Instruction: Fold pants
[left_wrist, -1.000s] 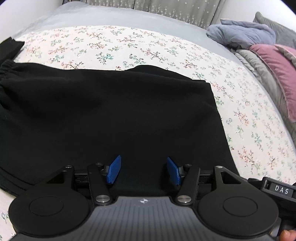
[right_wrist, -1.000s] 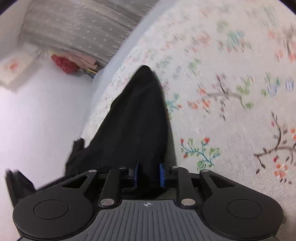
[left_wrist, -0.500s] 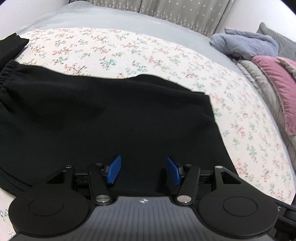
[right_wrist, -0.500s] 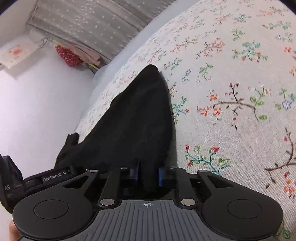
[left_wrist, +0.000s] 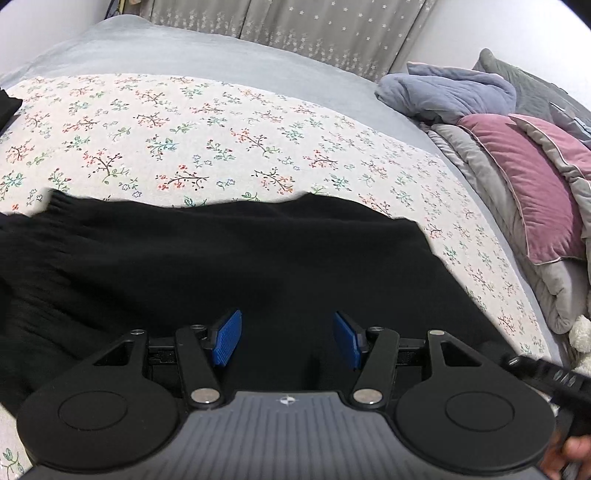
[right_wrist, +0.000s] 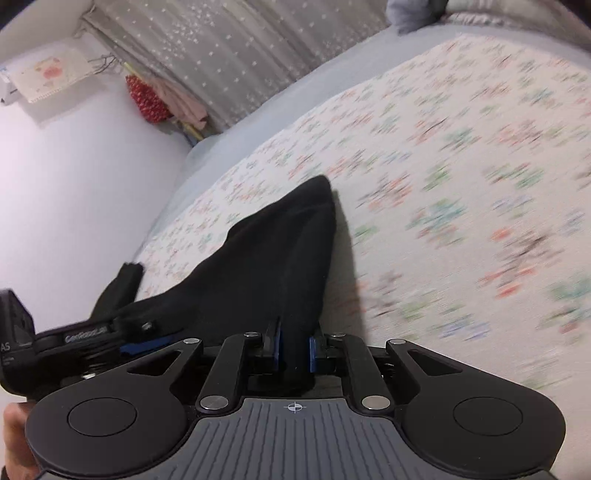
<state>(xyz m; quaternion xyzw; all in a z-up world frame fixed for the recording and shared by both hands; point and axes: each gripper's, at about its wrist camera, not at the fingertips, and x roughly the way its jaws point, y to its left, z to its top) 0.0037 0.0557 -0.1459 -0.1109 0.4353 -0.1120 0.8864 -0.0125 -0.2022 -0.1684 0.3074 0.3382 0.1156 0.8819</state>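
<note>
Looking down the left wrist view, the black knit pants (left_wrist: 229, 266) are spread flat across a cream bedspread printed with little floral sprigs (left_wrist: 221, 147), which sits on top of a plain pale grey-blue sheet (left_wrist: 177, 55). The fabric looks soft and matte, with a ribbed, gathered band bunched up at the far left edge. The left gripper (left_wrist: 287, 339) hangs just above the cloth with its ridged blue pads (left_wrist: 226, 336) set well apart and nothing pinched between them, just pants underneath. Off to the right there's a heap of bedding: a lumpy lavender-grey fleece blanket (left_wrist: 450, 92), a velvety mauve pillow with pale piping (left_wrist: 532, 184) and a quilted grey comforter (left_wrist: 476, 166). The grey curtain dotted with white stars (left_wrist: 314, 29) runs along the back. From the right wrist view, the right gripper (right_wrist: 293, 352) has a thick fold of the same pants (right_wrist: 266, 266) between its blue pads, jaws closing in on it and already narrow, with the cloth rising out of the grip into a pointed, tent-like peak over the bedspread (right_wrist: 461, 166), which is smeared with blur here. The other tool shows at the left edge of that view, with a hand (right_wrist: 14, 439) behind it.
</note>
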